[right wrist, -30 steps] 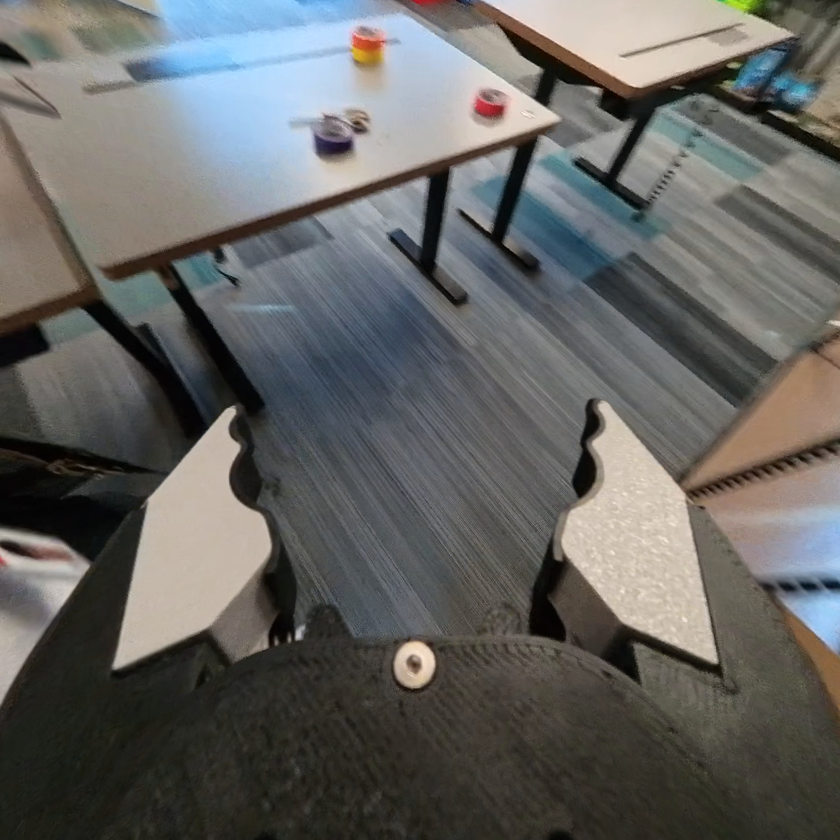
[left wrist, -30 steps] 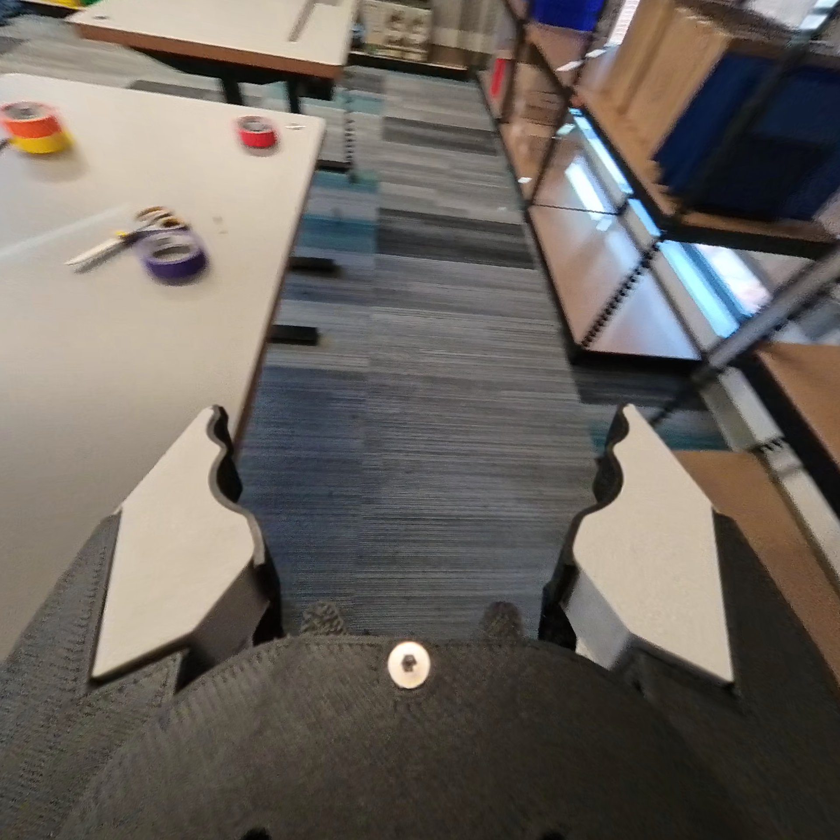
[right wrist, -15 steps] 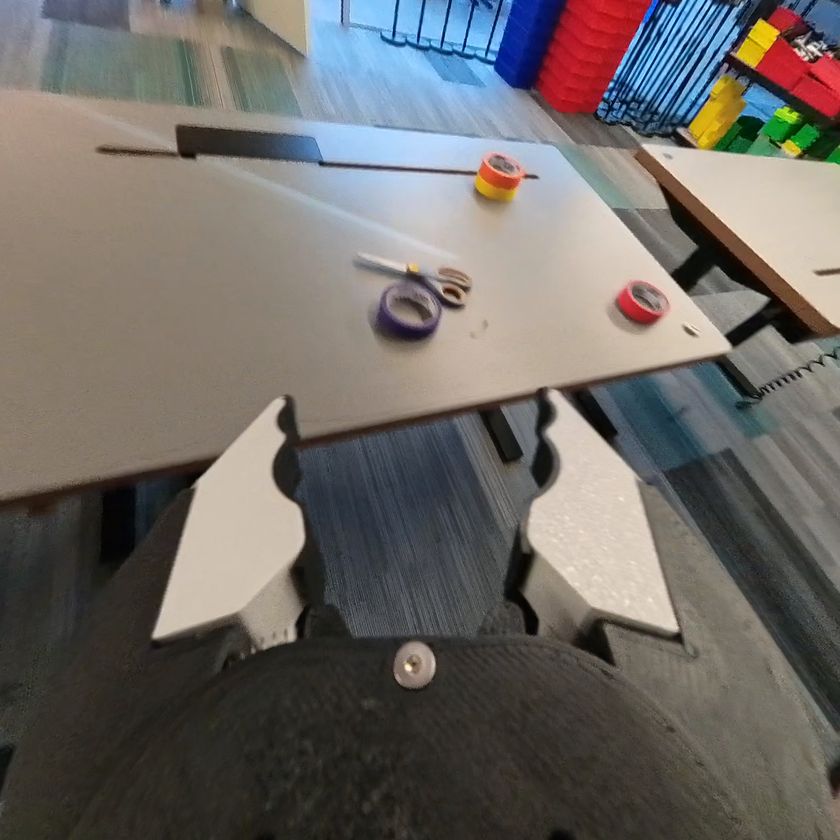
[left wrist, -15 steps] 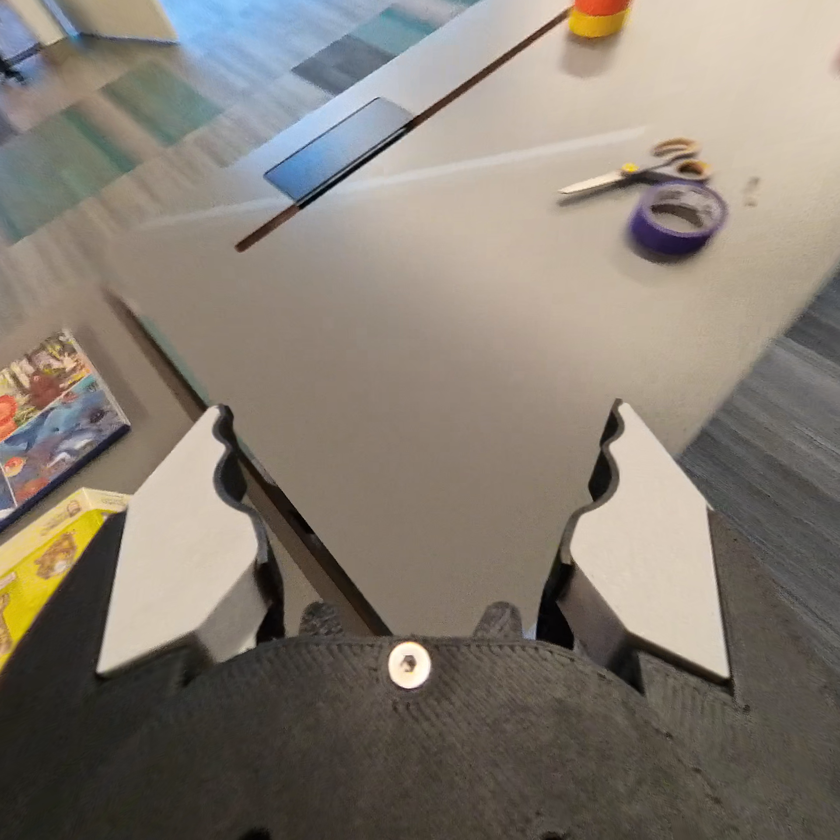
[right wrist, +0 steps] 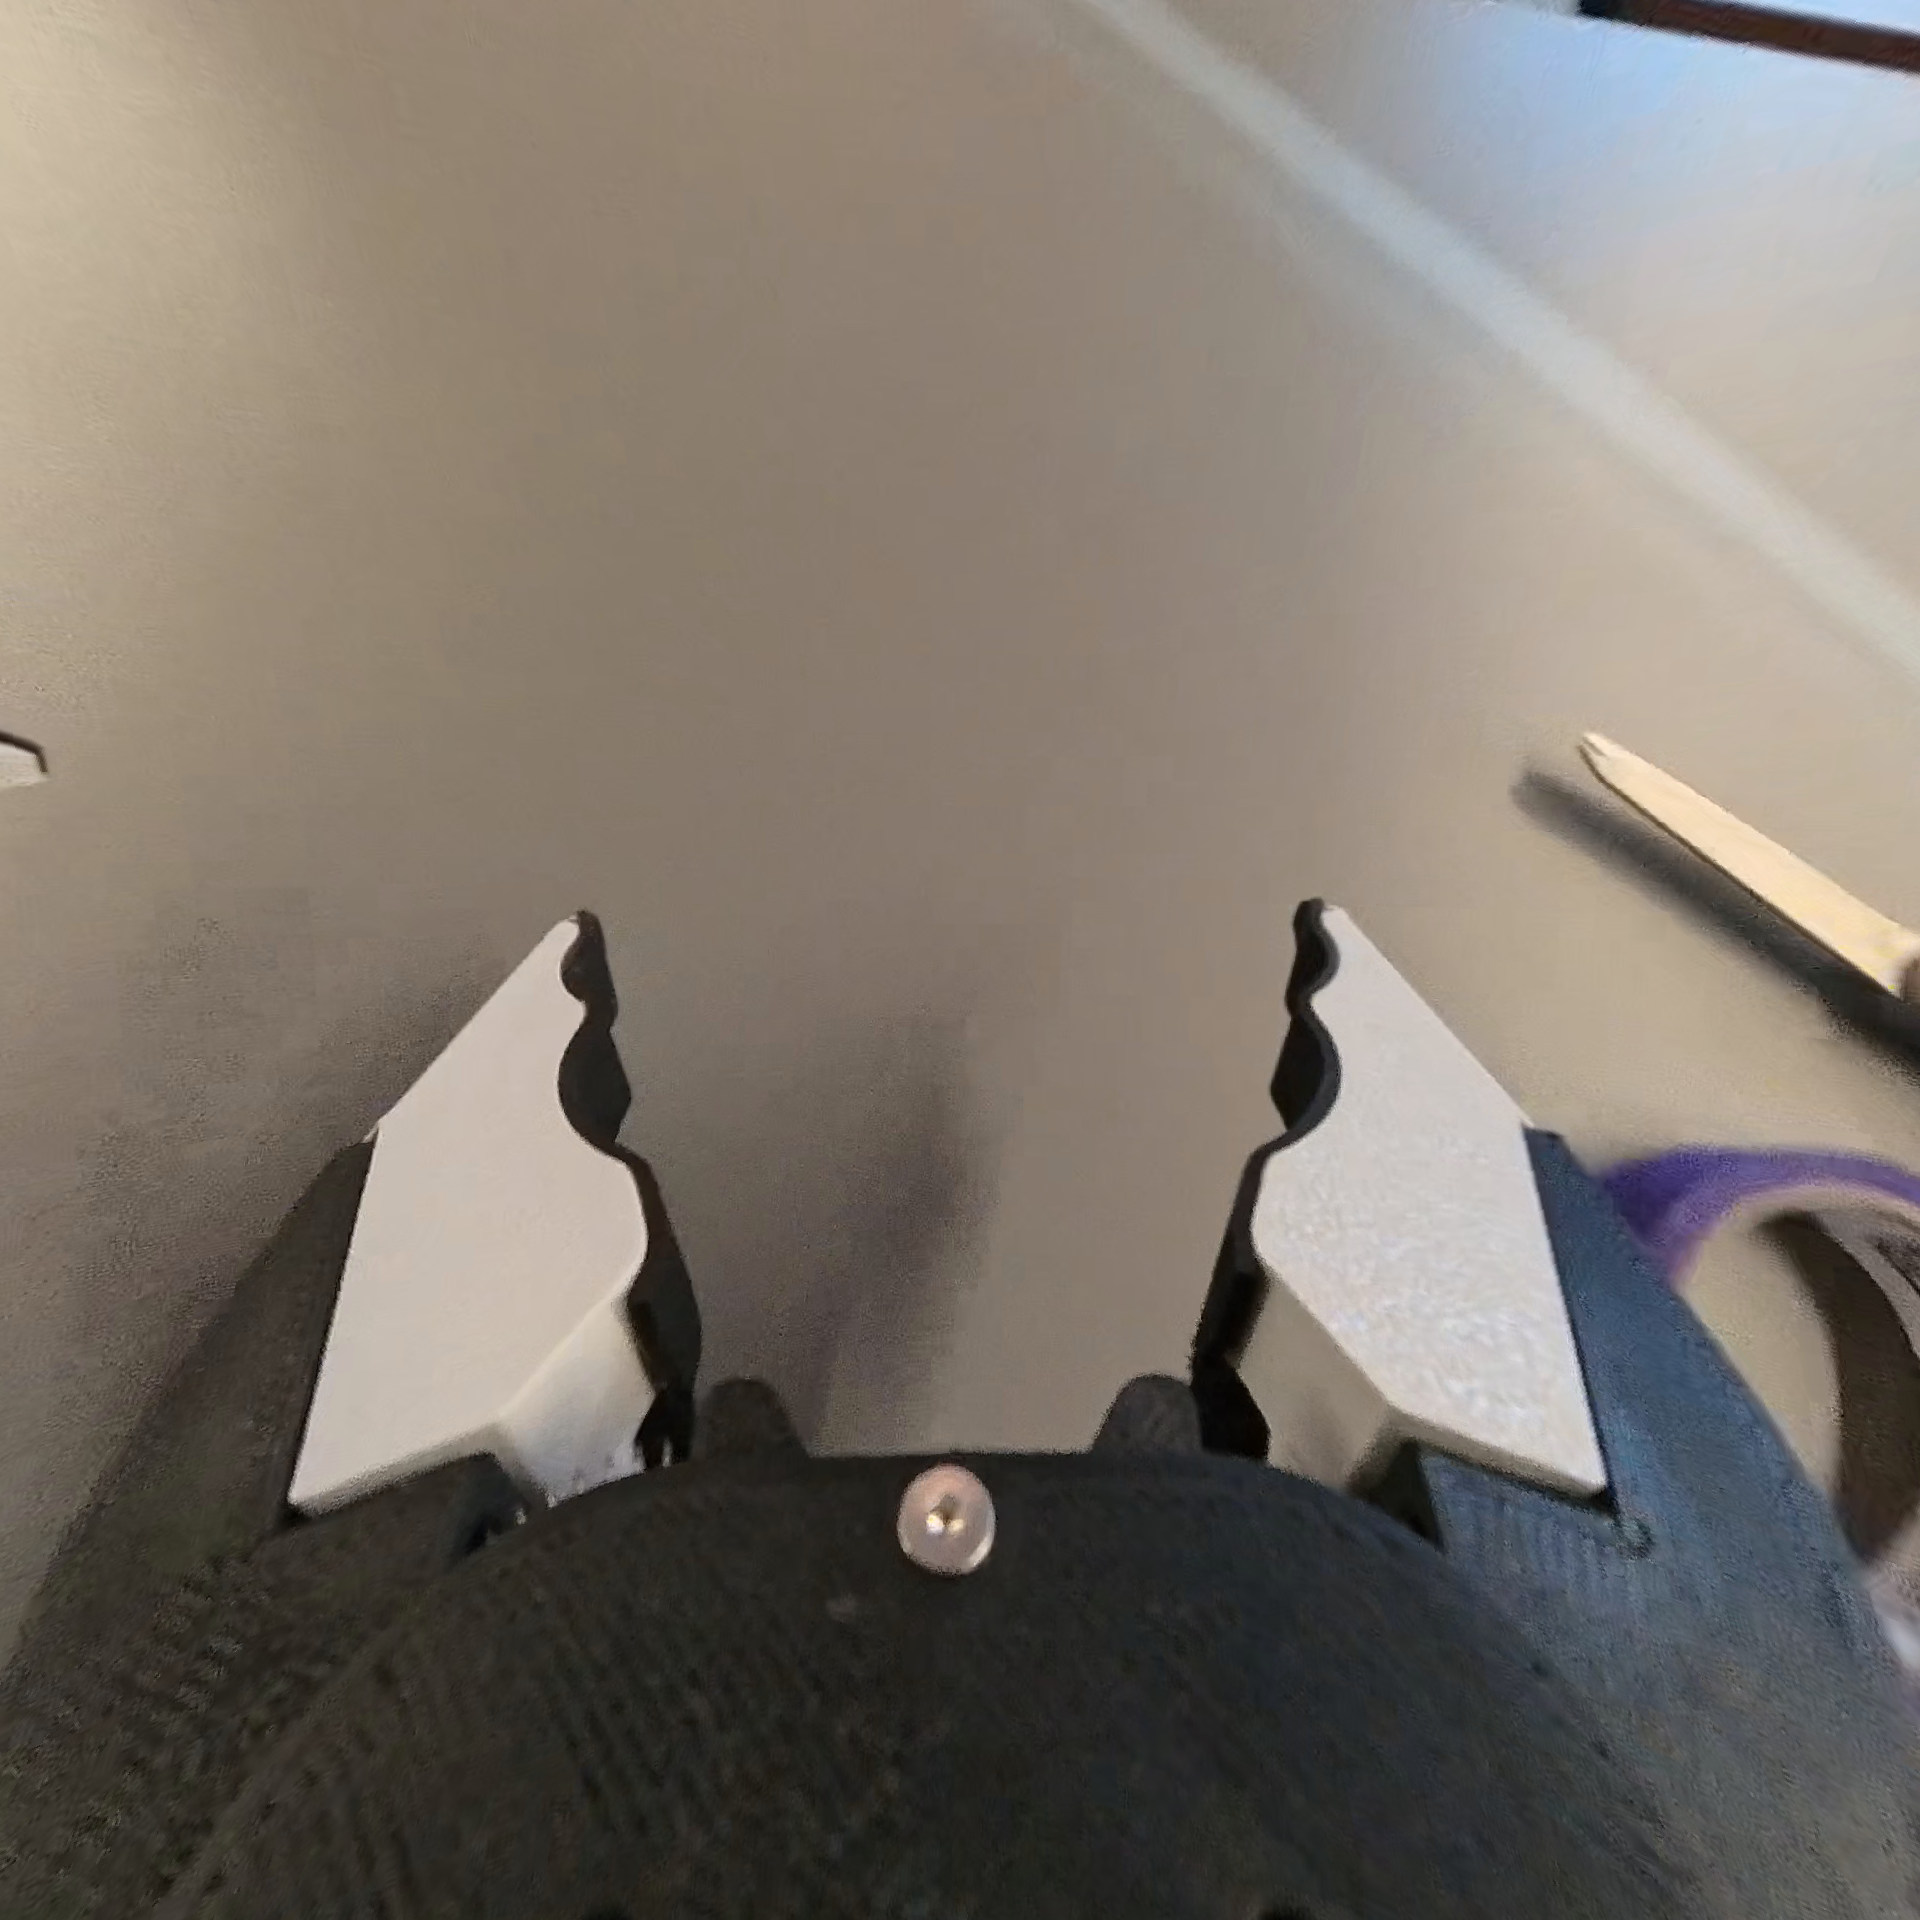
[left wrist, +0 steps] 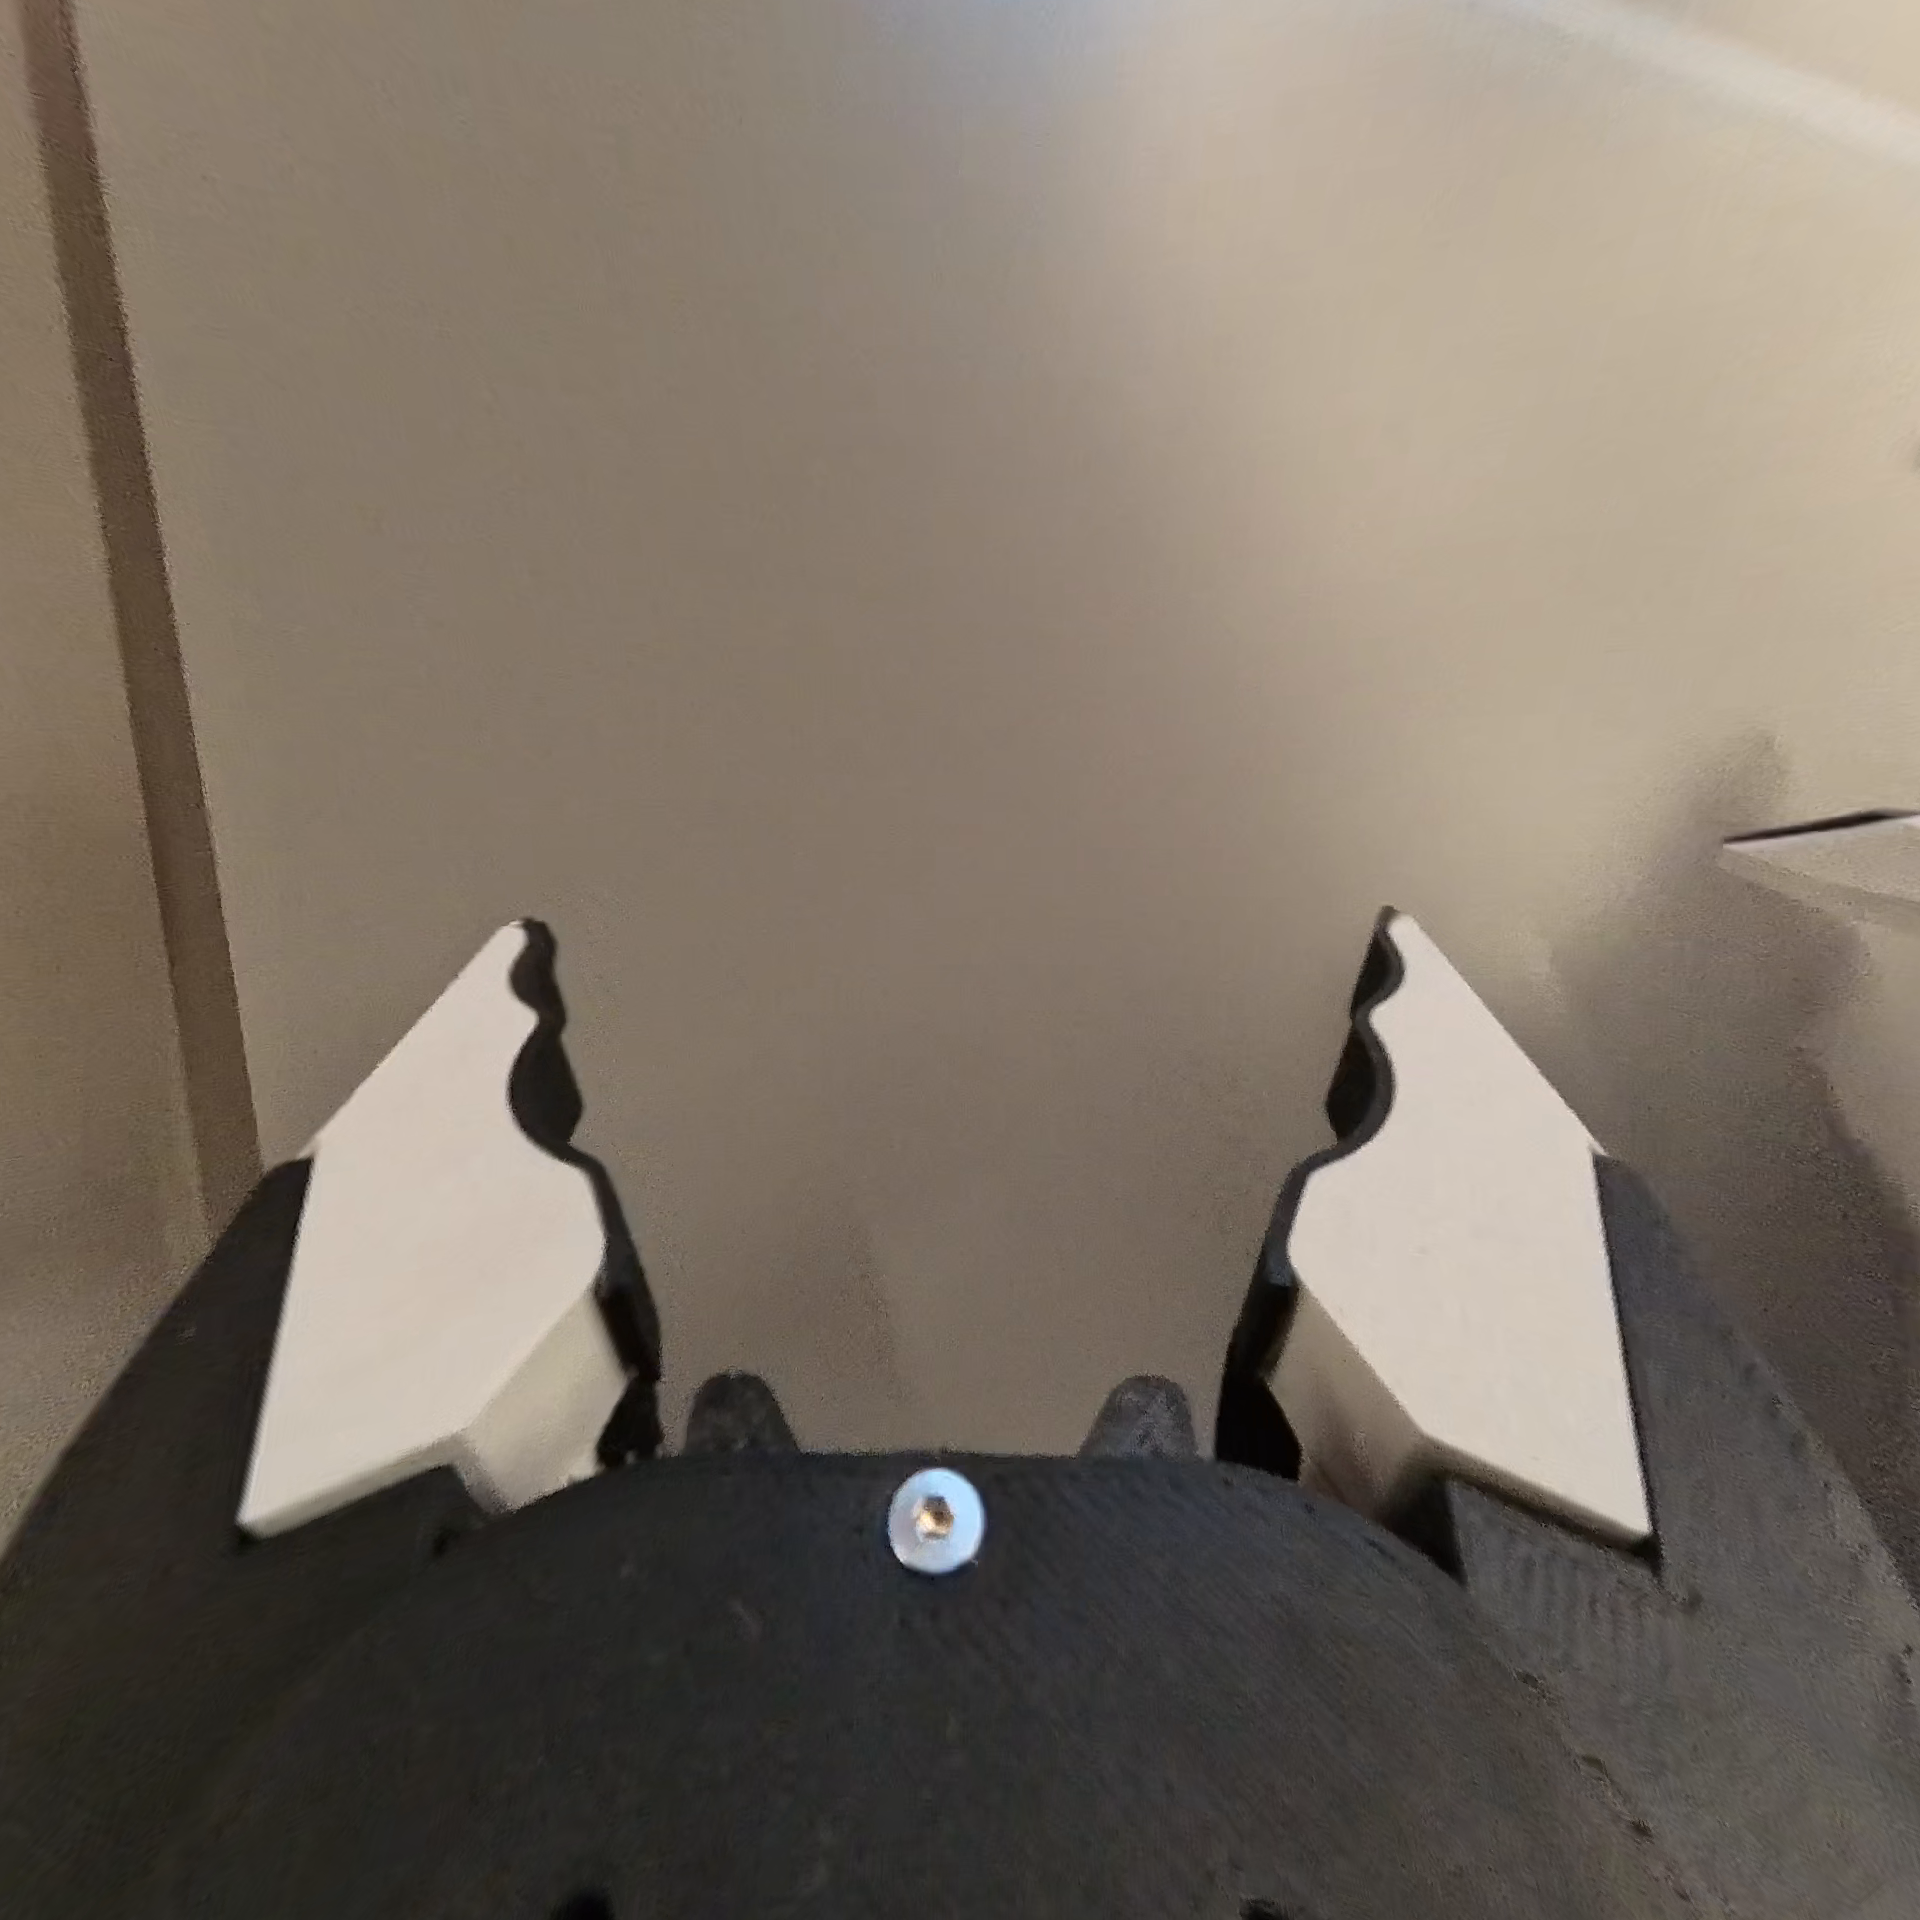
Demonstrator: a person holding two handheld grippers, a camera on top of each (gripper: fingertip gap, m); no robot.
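Close over the table (left wrist: 935,520), both grippers empty and spread, purple tape roll (right wrist: 1745,1195) and scissor blade (right wrist: 1745,862) cropped.

place: office or workroom, uncertain | evidence: plain grey tabletop (right wrist: 935,520), scissors (right wrist: 1745,862) right edge, purple tape roll (right wrist: 1756,1174) lower right

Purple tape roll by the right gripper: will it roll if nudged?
Probably not: the purple tape roll seems to lie flat on the table, so it should slide. Its open ring suggests little weight. It's blurred, so I'm unsure.
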